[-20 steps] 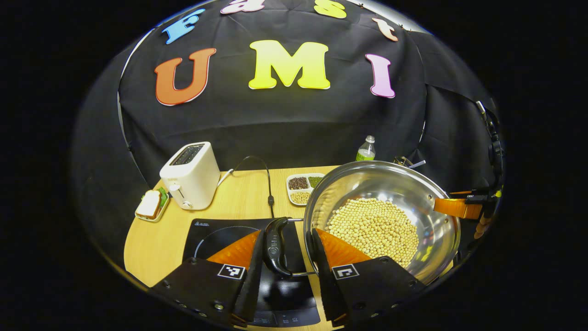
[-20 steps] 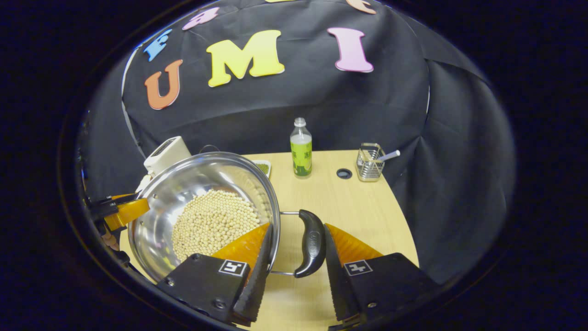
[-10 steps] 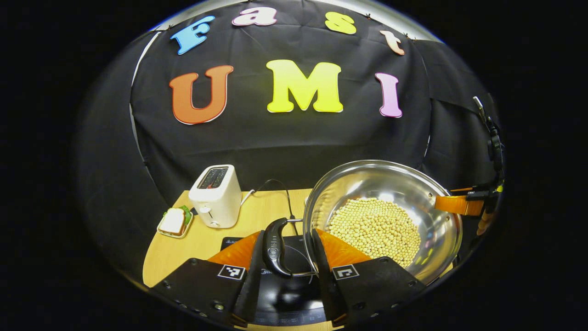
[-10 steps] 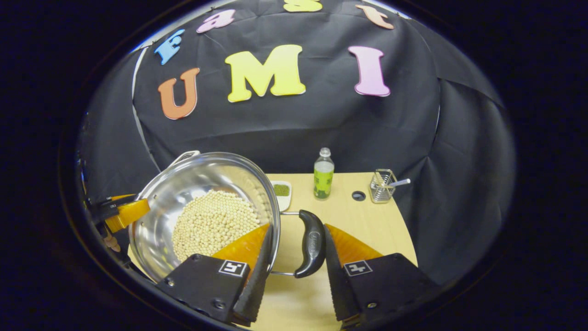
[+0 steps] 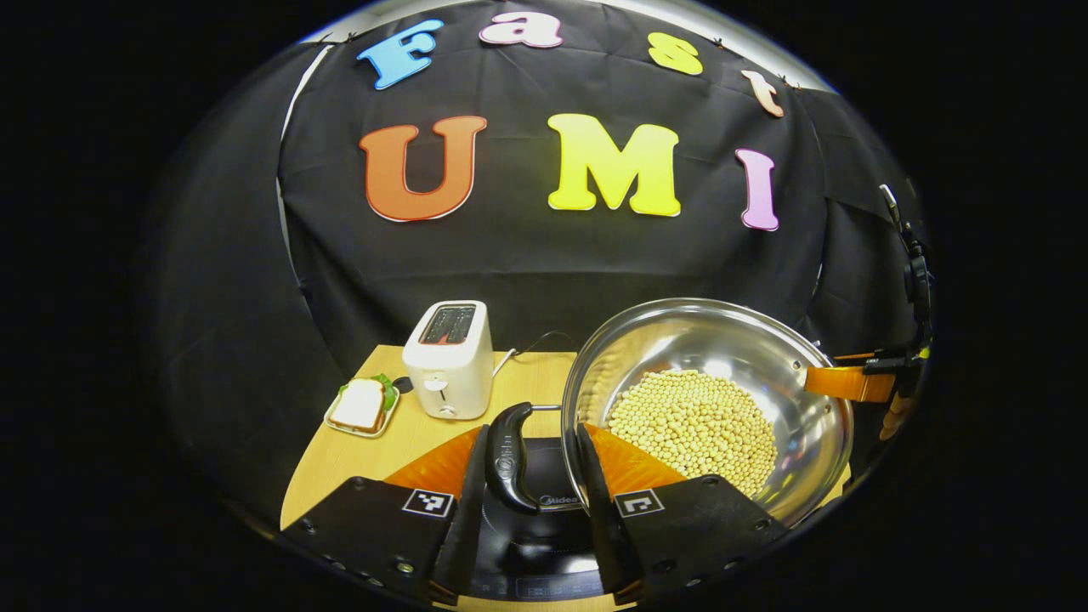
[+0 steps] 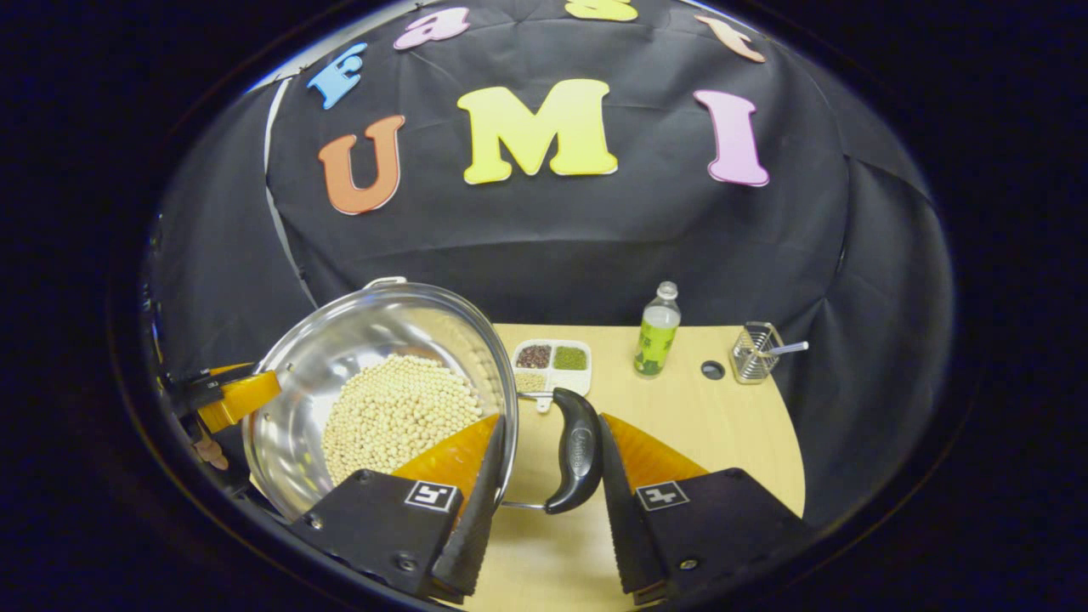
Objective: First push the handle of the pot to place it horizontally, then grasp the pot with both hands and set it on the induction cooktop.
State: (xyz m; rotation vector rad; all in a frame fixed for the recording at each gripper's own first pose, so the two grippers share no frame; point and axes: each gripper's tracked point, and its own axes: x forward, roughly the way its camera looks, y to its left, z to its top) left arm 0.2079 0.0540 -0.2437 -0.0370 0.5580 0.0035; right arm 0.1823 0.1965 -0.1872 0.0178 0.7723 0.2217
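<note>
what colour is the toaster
The toaster is white or cream, clearest in the left gripper view.

In the left gripper view the pot [image 5: 705, 408], with beans [image 5: 693, 421] in it, sits right of the toaster [image 5: 449, 359], and the cooktop [image 5: 535, 527] lies near, below the pot's handle [image 5: 508, 457]. A sandwich plate [image 5: 361, 406] lies left of the toaster on the table [image 5: 374, 450]. In the right gripper view a divided tray [image 6: 551, 364], bottle [image 6: 655, 342] and wire holder [image 6: 755, 353] stand far, running left to right.
</note>
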